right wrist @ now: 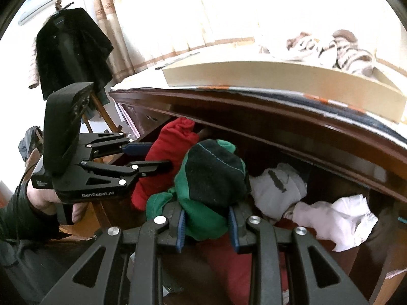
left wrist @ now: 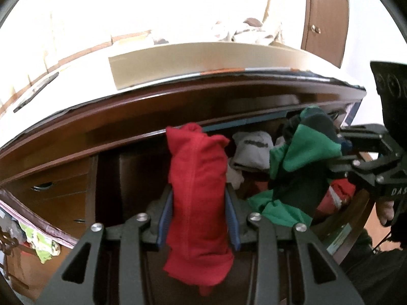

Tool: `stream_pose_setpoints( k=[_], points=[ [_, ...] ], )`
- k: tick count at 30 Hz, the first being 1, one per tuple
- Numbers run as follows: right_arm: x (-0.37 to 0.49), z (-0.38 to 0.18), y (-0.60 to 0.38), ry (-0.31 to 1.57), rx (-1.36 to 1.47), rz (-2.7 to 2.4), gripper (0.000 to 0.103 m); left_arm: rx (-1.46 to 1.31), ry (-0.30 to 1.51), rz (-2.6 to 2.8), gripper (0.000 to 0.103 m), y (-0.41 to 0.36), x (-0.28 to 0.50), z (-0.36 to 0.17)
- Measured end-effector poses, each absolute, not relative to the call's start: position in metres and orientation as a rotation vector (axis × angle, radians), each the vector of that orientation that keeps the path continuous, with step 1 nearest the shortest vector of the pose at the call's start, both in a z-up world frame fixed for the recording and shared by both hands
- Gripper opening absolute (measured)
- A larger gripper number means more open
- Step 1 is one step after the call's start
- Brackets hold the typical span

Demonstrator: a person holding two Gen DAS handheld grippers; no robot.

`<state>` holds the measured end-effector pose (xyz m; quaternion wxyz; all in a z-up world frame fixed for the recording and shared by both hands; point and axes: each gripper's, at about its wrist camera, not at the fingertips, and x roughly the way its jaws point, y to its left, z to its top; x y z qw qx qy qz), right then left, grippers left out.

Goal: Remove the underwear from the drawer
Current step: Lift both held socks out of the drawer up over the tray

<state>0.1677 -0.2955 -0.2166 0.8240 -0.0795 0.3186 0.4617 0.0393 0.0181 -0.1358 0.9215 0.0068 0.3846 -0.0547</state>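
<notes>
Left gripper [left wrist: 199,218] clamped on red underwear [left wrist: 198,178], the bundle standing up between the blue pads with its tail hanging below. Right gripper [right wrist: 207,225] clamped on green-and-black underwear [right wrist: 213,175], bunched just above its fingers. Both pieces held up over the open drawer [right wrist: 376,261], side by side, nearly touching. White garments [right wrist: 338,218] lie in the drawer behind. Beige tray [right wrist: 279,73] on the dresser top beyond.

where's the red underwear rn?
The red underwear is clamped in the left claw, centre of the left wrist view, above the open drawer, left of the green garment.
</notes>
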Motion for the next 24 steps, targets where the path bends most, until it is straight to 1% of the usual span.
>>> stream_pose_setpoints(
  k=[24],
  points=[
    [0.149, -0.205, -0.313, 0.542, -0.175, 0.970, 0.029, 0.001, 0.595, -0.117, 0.036, 0.014, 0.019, -0.116]
  ],
)
